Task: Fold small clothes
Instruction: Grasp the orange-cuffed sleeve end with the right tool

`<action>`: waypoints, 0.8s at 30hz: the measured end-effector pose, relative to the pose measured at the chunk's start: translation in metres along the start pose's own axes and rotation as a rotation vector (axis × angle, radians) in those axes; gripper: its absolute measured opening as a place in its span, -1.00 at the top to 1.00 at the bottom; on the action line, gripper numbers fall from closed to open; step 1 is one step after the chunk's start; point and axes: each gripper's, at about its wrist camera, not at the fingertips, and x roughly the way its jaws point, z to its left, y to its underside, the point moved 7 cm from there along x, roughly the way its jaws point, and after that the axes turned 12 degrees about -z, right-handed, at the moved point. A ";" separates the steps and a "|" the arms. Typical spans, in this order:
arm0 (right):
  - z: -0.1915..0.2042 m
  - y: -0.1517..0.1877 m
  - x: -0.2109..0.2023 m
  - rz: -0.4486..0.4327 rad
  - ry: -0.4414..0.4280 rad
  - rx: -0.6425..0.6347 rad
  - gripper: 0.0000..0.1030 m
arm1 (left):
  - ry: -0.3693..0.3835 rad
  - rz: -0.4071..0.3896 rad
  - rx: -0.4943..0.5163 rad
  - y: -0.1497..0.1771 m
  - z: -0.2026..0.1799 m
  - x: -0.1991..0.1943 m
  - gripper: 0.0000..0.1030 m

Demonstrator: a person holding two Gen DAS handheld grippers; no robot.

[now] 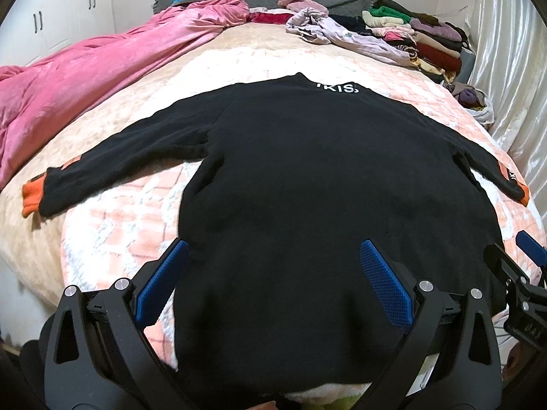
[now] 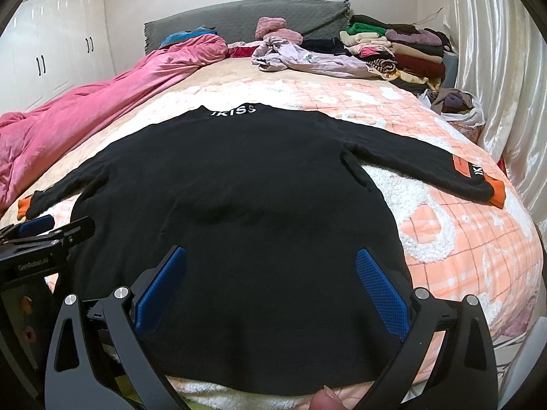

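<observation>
Left wrist view shows the left gripper (image 1: 273,273) low over the hem of the black sweater (image 1: 307,177), jaws spread wide and pinching nothing; the right gripper (image 2: 271,280) hangs likewise over the hem, equally spread. The sweater lies flat and face down on the checked blanket (image 2: 461,239), sleeves out to each side. To fold well, I judge each sleeve should be taken near its orange cuff (image 1: 30,198) and laid straight across the back — smooth, no bunching. Farther off, by the curtain, a white plastic bag (image 2: 473,112) holds bundled clothes, purple on top, beside the folded stack (image 2: 403,51).
</observation>
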 end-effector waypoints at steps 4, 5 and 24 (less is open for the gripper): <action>-0.008 -0.005 0.006 -0.007 0.011 0.012 -0.92 | 0.008 0.002 0.010 -0.010 -0.008 0.011 -0.82; -0.011 -0.006 0.008 -0.009 0.015 0.013 -0.92 | 0.012 0.005 0.011 -0.012 -0.011 0.014 -0.82; -0.109 -0.042 0.060 -0.027 0.189 0.073 -0.92 | 0.063 0.038 0.031 -0.058 -0.054 0.080 -0.82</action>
